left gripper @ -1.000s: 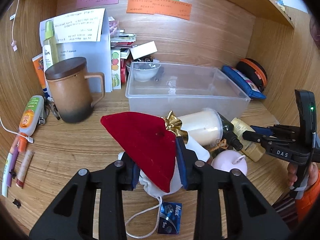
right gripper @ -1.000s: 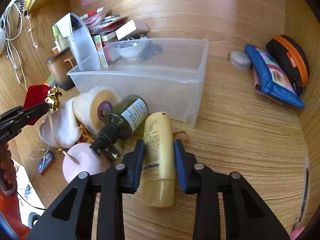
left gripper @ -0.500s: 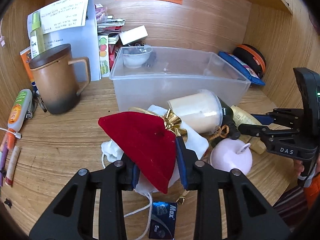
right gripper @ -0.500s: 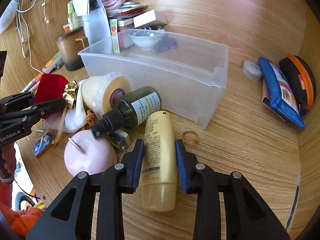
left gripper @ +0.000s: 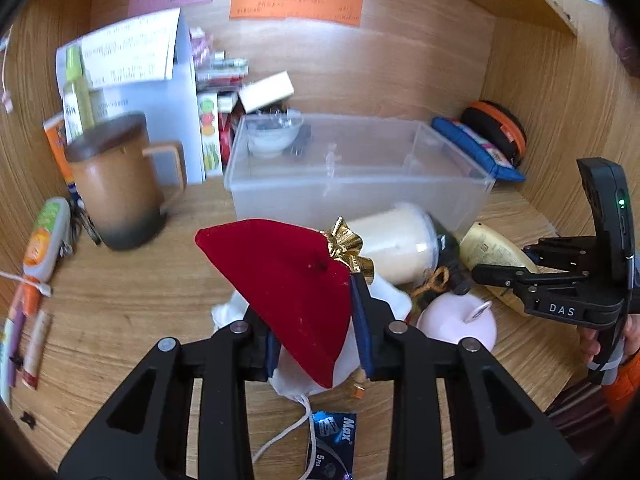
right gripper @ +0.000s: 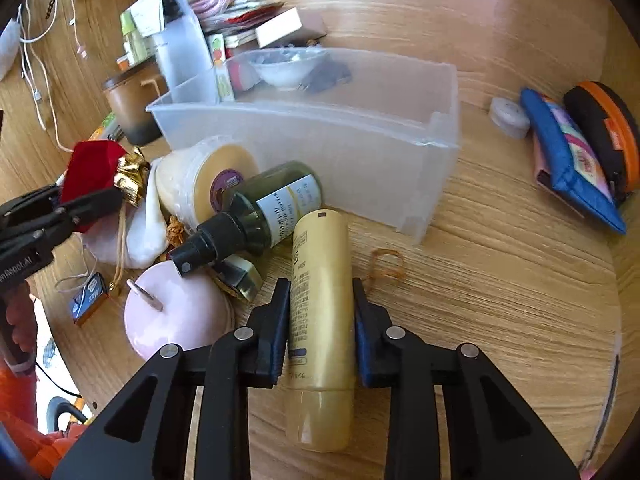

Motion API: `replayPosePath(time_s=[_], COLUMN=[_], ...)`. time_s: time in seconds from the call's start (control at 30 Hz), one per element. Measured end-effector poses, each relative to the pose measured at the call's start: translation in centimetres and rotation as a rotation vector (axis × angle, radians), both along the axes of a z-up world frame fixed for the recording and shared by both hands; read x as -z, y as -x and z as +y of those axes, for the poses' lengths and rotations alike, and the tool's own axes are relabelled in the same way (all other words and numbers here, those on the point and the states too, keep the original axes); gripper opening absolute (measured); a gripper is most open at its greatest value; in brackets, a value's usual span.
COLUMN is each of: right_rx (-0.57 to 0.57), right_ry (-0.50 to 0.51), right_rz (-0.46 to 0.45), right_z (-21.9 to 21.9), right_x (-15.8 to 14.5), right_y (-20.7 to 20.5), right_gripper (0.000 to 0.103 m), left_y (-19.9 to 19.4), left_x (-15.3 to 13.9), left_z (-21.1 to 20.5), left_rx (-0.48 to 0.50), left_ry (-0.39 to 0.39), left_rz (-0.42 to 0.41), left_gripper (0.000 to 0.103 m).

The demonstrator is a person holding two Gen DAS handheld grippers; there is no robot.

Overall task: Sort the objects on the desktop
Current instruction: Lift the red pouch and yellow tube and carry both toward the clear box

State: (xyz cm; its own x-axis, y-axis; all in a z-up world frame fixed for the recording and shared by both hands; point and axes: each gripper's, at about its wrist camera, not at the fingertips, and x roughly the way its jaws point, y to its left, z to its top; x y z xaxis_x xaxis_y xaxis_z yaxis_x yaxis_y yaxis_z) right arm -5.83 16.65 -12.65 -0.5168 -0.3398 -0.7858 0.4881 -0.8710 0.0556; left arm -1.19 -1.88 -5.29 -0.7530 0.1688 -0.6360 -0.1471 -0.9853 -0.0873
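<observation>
On a wooden desk (right gripper: 500,248) we note a clear plastic bin (right gripper: 360,136) at 12 o'clock. Our right gripper (right gripper: 320,316) has its jaws pinching a gold tube (right gripper: 320,280), which lies flat, long axis from 6 to 12, cap at 6. Our left gripper (left gripper: 316,320) pinches a red pouch (left gripper: 288,276), its gold-tied neck (left gripper: 346,240) pointing to 1 o'clock.

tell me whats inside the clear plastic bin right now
At the far end of the clear bin sit a small white bowl and a dark object beside it. The rest looks bare, though the frosted near wall blurs the floor.
</observation>
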Motion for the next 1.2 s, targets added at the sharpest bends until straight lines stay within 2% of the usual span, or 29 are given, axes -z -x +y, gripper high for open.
replayPosePath(time_s=[0.27,0.57,1.2], right_rx=[0.028,0.024,0.018], right_ry=[0.045,0.1,0.107], right_rz=[0.071,0.14,0.267], right_z=[1.4,2.2,0.6], right_x=[-3.2,-7.1,-12.0], right_y=[-1.2,-1.5,1.5], right_gripper=[0.025,0.025,0.025], left_y=[-0.5,0.2,4.5], left_x=[-2.2,-5.3,-10.2], left_z=[0.0,-0.1,0.3], left_rx=[0.007,0.012,0.039], left_ry=[-0.005,0.033,0.098], left_rz=[0.045,0.102,0.177], left_gripper=[0.03,0.03,0.03])
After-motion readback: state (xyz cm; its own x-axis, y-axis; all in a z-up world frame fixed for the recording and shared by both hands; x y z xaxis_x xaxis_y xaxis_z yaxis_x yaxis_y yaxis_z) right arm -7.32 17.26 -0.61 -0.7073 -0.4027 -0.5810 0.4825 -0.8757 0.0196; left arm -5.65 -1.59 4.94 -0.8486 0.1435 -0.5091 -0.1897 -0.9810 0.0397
